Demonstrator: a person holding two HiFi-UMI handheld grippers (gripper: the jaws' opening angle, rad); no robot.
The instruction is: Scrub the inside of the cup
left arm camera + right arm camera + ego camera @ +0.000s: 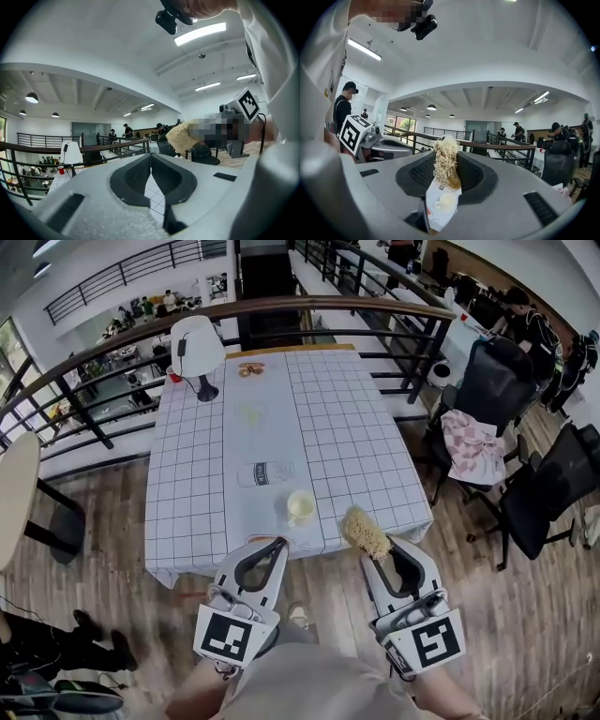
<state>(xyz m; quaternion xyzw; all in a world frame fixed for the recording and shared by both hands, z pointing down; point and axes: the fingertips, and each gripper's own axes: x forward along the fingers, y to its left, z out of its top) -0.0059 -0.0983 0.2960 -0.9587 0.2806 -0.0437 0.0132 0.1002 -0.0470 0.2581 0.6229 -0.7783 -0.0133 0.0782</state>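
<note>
The pale cup (300, 505) stands upright on the checked cloth near the front edge of the bench (356, 427), clear of both my tongs. My right tongs (386, 547) are clamped on the straw-coloured scrub brush (364, 532), whose bristles lie just right of the cup. My left tongs (279, 544) are pressed together, empty, at the bench edge. A bottle (265, 472) lies flat behind the cup.

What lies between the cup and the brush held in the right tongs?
Nothing: in the head view, only bare checked tablecloth separates the cup from the brush in the right tongs.
</note>
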